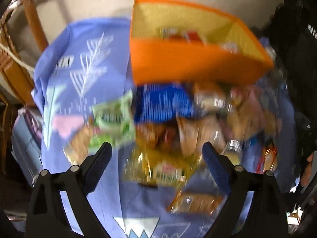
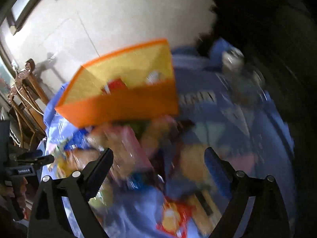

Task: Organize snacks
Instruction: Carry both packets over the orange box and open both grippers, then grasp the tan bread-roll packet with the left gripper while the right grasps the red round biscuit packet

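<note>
Plainly, both views are smeared. The left gripper (image 1: 156, 148) and right gripper (image 2: 158, 154) hang spread and empty over the snacks (image 1: 178, 123) heaped against the orange bin (image 1: 188, 65); grabbing now probably pinches two packets or the blue cloth (image 1: 79, 59).

No text can be read with confidence; both views are motion-blurred. Just below the orange bin (image 1: 196, 67), a green snack packet (image 1: 114, 119) and a yellow packet (image 1: 166, 170) each carry a printed label, smeared past reading. Left of the orange bin (image 2: 122, 107) in the right wrist view, the left gripper (image 2: 29, 166) bears a small white-lettered tag, illegible.
</note>
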Demonstrator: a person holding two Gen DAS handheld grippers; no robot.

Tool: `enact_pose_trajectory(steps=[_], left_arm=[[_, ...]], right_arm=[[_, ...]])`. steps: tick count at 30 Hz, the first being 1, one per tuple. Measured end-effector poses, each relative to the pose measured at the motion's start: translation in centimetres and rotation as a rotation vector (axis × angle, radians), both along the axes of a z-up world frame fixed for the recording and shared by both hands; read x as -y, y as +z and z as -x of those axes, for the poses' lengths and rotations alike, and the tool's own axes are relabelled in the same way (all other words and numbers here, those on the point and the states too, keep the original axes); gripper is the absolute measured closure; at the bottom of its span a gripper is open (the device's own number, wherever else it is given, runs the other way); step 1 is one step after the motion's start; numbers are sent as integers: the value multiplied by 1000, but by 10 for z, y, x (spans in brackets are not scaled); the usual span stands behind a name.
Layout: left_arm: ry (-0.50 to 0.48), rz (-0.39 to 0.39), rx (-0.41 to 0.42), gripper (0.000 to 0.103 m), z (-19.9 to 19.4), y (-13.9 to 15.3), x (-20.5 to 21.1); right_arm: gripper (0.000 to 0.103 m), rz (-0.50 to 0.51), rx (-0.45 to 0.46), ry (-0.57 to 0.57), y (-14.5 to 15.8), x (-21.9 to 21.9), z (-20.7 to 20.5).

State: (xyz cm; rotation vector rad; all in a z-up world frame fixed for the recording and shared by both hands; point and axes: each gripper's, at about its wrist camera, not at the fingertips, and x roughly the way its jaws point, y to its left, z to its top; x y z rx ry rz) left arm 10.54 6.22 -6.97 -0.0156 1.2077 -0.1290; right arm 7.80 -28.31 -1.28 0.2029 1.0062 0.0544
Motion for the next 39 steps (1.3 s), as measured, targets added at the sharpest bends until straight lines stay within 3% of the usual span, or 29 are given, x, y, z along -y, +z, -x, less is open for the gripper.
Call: enact_pose_trajectory(steps=[5,12,18,19,22,26,27,28,31,39], left_arm=[[-7,-21,-52,13,29,-26,1],[3,-37,-65,13,40,-35,5],[30,-15,-87,13,58,-41,4],[30,-15,-94,13,61,-43,4],[35,-22,-111,13,72,-49,4],[40,-29,-129,13,84,-56,6],[41,-28,-134,13,87,-58,7],[42,-26,-139,13,90,-59,9],[19,-29,-148,13,96,-63,20],[-69,-24,-161,13,106,-69,64]], right_arm=[[10,0,-51,-26,-14,17,38],[10,37,-108,-35,-35,30,66],[10,31,-172,50,-59,11,75],[14,33,-178,68,-63,6,74],[41,-1,-227,113,-81,-6,68],[45,40,-294,114,-108,-14,58],[48,40,-307,109,-113,-14,56],[57,38,-269,108,-112,-15,56],[59,61,-269,123,-111,-19,53],[59,-39,-245,131,-86,2,70]])
